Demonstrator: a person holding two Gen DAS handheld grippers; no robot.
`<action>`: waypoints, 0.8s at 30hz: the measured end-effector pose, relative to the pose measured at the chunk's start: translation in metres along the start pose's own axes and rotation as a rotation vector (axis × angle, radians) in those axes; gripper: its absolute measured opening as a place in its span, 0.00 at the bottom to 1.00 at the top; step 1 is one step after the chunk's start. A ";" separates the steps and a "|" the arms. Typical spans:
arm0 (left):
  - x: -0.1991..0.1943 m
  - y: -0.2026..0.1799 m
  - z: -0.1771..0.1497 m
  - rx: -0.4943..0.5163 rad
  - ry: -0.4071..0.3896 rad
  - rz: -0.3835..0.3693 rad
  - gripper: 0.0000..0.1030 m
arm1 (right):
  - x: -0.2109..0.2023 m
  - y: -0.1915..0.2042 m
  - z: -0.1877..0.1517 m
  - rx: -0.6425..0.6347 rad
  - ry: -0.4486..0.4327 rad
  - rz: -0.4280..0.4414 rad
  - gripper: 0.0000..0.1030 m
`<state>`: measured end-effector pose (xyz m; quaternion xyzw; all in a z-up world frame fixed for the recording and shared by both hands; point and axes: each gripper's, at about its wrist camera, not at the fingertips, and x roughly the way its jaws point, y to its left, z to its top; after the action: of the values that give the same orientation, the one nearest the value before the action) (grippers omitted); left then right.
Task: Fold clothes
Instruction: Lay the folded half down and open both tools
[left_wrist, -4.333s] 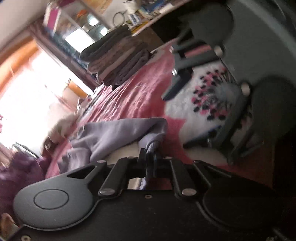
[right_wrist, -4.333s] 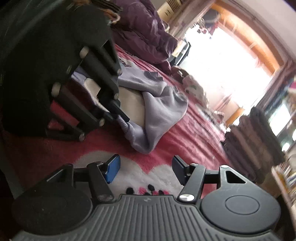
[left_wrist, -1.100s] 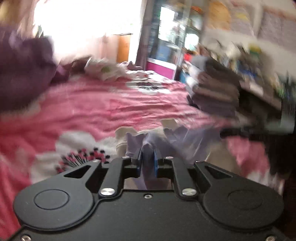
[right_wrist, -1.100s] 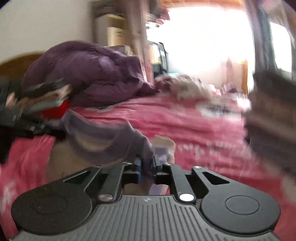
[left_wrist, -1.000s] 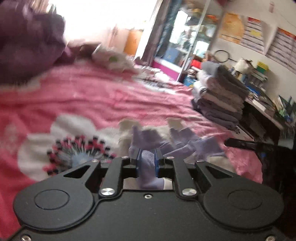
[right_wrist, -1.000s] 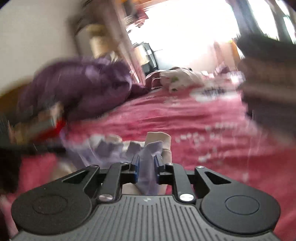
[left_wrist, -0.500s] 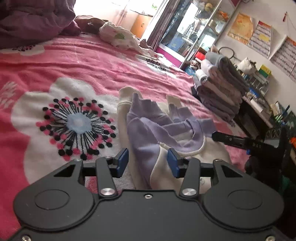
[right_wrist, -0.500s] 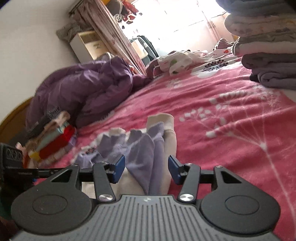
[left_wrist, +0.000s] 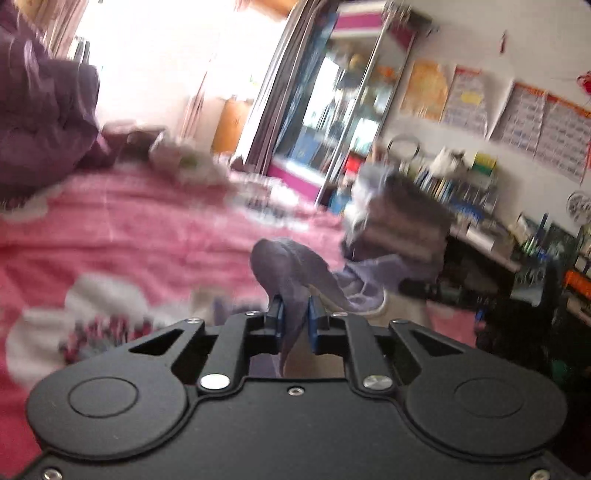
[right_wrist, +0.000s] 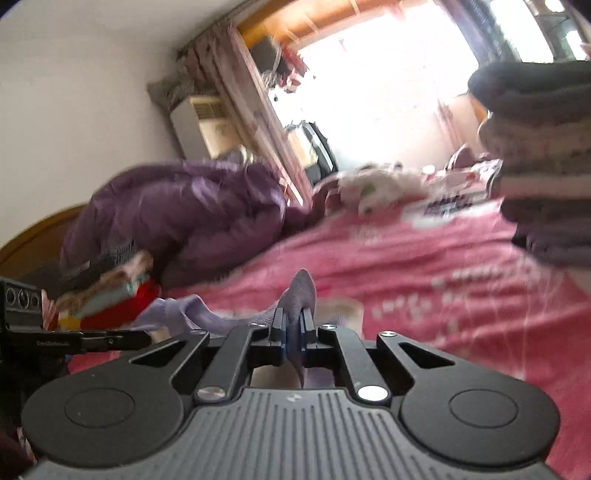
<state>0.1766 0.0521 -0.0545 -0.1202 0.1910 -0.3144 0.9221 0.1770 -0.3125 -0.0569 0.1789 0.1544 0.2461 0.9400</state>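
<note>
Crosswise between 2 claws, left claw and right claw, both pinching: lilac garment.

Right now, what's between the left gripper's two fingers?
In the left wrist view, a bunched fold of the lavender garment fills the gap of the left gripper, pinched between both blue pads.

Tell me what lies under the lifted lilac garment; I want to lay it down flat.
Under the lilac garment, pinched in both tongs, only pink bedspread shows. The patch directly beneath is hidden by the tongs' bodies.
</note>
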 end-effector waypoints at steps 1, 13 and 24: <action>0.003 0.003 0.004 -0.011 -0.017 -0.002 0.09 | 0.000 -0.003 0.004 0.011 -0.016 0.001 0.08; 0.047 0.048 0.006 -0.112 -0.005 0.044 0.08 | 0.057 -0.040 0.019 0.117 -0.009 0.025 0.07; 0.058 0.056 -0.005 -0.124 0.059 0.186 0.33 | 0.082 -0.062 0.004 0.184 0.094 -0.076 0.26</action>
<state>0.2467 0.0584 -0.0944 -0.1492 0.2476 -0.2187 0.9320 0.2721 -0.3217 -0.0954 0.2468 0.2270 0.2029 0.9200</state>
